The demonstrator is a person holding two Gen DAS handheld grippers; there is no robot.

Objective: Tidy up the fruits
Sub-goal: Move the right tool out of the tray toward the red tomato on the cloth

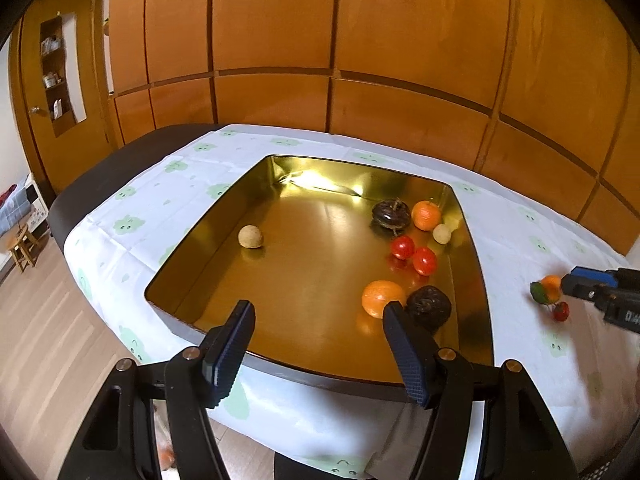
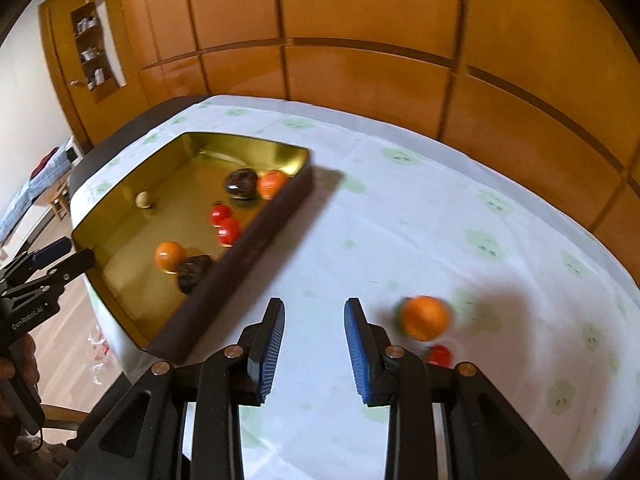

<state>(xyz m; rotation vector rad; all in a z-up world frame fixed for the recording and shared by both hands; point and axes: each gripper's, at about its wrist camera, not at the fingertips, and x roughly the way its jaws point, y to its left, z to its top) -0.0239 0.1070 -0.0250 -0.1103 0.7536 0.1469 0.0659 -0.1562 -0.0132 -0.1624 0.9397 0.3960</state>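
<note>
My left gripper point(image 1: 318, 312) has its fingers point(image 1: 230, 344) set roughly half apart with nothing between them; they touch nothing. It points down at an angle over the near rim of the gold tray point(image 1: 476, 248). My right gripper point(image 2: 314, 312) also holds nothing: its fingers point(image 2: 272, 344) stand a narrow gap apart over bare cloth, and no fruit is between the pads. It tilts steeply downward over the worktop point(image 2: 400, 220), just right of the tray's dark outer wall.

Fruit inside the tray, seen from the left wrist:
- one pale round fruit point(image 1: 251, 236) alone at the left;
- a dark wrinkled fruit point(image 1: 391, 213), an orange fruit point(image 1: 426, 215) and a second pale fruit point(image 1: 442, 234) at the far right;
- two red fruits point(image 1: 414, 255) side by side below these;
- an orange point(image 1: 382, 298) and a second dark fruit point(image 1: 429, 307) touching at the near right, partly behind my left gripper's right-hand finger.

Fruit still outside the tray: a loose orange fruit point(image 2: 425, 317), with some green at its edge, lies on the cloth just right of my right gripper's fingers, and a small red fruit point(image 2: 439, 355) sits close beside it, partly hidden by the finger mount. Both are blurred.

Wooden panelled cupboards point(image 1: 340, 40) stand behind the worktop.
</note>
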